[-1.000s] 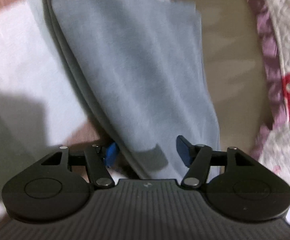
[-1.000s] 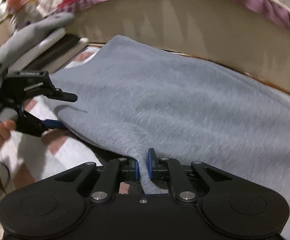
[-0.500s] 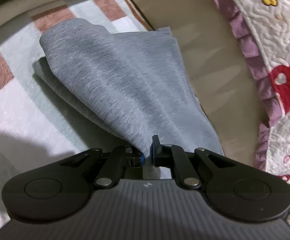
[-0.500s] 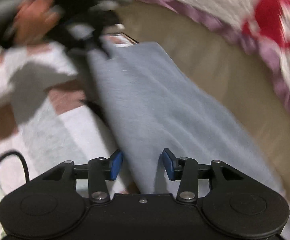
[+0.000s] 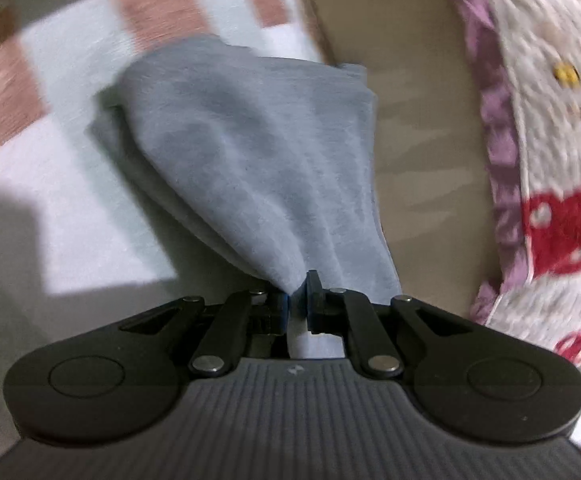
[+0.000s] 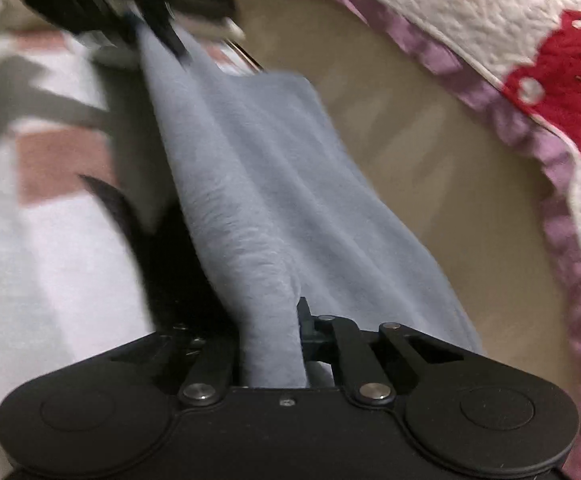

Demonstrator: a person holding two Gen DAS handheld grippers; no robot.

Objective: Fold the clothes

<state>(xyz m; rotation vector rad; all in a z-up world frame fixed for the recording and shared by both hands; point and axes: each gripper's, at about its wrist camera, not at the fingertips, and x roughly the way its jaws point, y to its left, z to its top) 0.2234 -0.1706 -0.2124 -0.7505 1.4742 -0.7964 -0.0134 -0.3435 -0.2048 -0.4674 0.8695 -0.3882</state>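
A grey-blue cloth [image 5: 250, 160] lies folded in layers over a checked sheet and a tan surface. My left gripper [image 5: 298, 300] is shut on its near corner, with the fabric bunched and pulled taut between the pads. In the right wrist view the same cloth [image 6: 258, 184] runs as a long band away from my right gripper [image 6: 274, 320], which is shut on a thick fold; that fold hides the left finger. At the band's far end the blurred left gripper [image 6: 158, 36] holds the other end.
A white and pink checked sheet [image 5: 70, 140] covers the left side. A tan surface [image 5: 422, 120] runs along the cloth's right edge. Beyond it lies a white quilt [image 6: 490, 40] with red shapes and a purple frill.
The left gripper went from open to shut on the cloth's corner and drew it taut. The right gripper let go, rolled, and closed again on a fold of the cloth.
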